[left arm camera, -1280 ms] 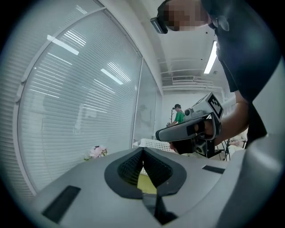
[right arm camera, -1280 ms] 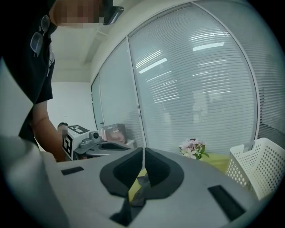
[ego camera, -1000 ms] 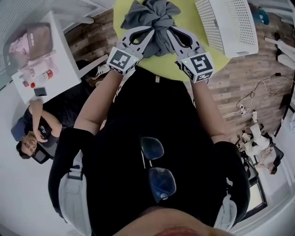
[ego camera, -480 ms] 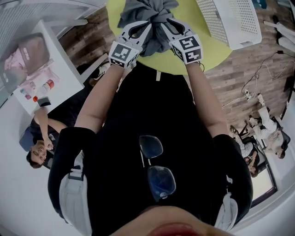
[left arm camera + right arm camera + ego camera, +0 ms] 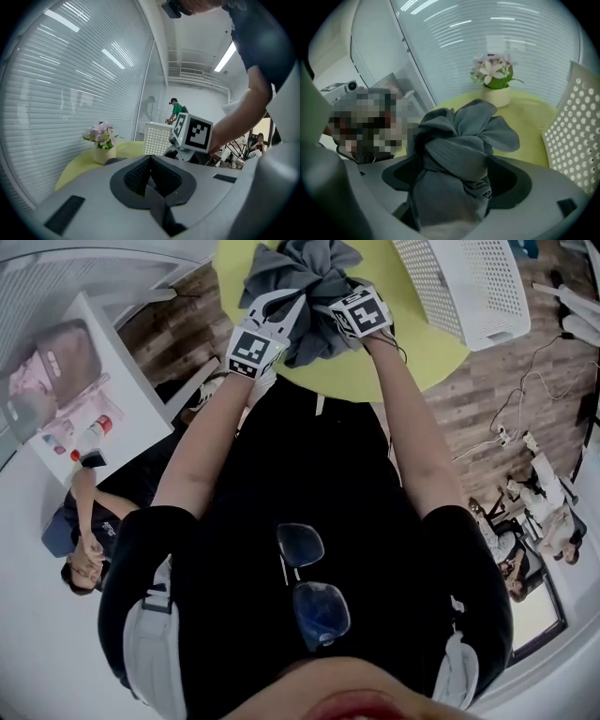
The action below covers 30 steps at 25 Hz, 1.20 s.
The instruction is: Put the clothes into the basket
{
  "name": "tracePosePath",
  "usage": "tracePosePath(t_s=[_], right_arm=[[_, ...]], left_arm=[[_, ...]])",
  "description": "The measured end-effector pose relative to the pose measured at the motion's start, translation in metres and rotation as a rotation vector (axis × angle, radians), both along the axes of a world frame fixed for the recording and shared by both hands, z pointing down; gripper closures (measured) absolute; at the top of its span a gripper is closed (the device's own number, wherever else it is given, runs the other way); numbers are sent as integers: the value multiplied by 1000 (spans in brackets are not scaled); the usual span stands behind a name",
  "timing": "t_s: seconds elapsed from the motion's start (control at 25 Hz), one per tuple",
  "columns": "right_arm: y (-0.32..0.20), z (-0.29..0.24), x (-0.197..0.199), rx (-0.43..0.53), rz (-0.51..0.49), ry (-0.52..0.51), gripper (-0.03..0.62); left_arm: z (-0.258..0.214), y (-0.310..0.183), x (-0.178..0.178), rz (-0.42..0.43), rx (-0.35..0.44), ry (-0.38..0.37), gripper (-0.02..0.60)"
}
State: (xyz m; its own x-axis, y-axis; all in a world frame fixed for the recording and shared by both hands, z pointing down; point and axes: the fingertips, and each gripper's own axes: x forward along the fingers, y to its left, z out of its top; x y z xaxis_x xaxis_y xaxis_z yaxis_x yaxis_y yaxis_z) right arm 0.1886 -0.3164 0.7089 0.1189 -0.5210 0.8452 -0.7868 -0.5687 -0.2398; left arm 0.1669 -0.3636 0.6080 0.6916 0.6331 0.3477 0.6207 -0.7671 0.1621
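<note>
**While two grippers meet at it, one grey garment lies bunched on the table**

As the head view runs left to right, it holds two grippers, one garment and one basket; the gripper views add one flower vase (image 5: 494, 82).

The left gripper (image 5: 150, 161), at 11 o'clock, points almost level across the round yellow-green table (image 5: 394, 362). Its jaws are together, and no cloth shows between them.

At 12 o'clock the dark grey, finely ribbed garment (image 5: 305, 268) sits in knotted folds on the table, outside the basket.

The right gripper (image 5: 454, 176) tips steeply down onto the bundle. Its jaws have just been opening and stand wide apart, with cloth loose between them.

The white perforated basket (image 5: 469, 287) stands at 1 o'clock, apart from the garment.

Both bare forearms reach forward side by side.
</note>
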Motion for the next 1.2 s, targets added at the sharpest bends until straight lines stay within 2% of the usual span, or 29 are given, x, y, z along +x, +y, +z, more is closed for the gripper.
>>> tracePosePath(t_s=[0.16,0.36,0.52,0.68,0.8,0.92,1.08,1.2], right_arm=[[-7,33,-1,-64,-45,-73,138],[-23,48,1,-128,-68,-101,119],[-37,60,-2,-171,-56,-89,117],[-41,67,2,-174,-53,-31,120],[-40,63,0,-166,-68,-22,135],[-37,52,-7,-176,-91,-31,210],[-29,21,-18,-177,-99,-30,222],[-18,-14,-27,-162,-101,-25,221]], left_arm=[[2,-2,6,-7,5,0,572],[3,-4,10,-20,-4,9,572],[9,-11,5,-31,0,-7,572],[10,-21,1,-44,6,-12,572],[7,-28,-1,-48,13,-6,572],[0,-34,0,-50,30,15,572],[-17,-36,1,-13,88,56,572],[-36,-28,-1,15,83,84,572]])
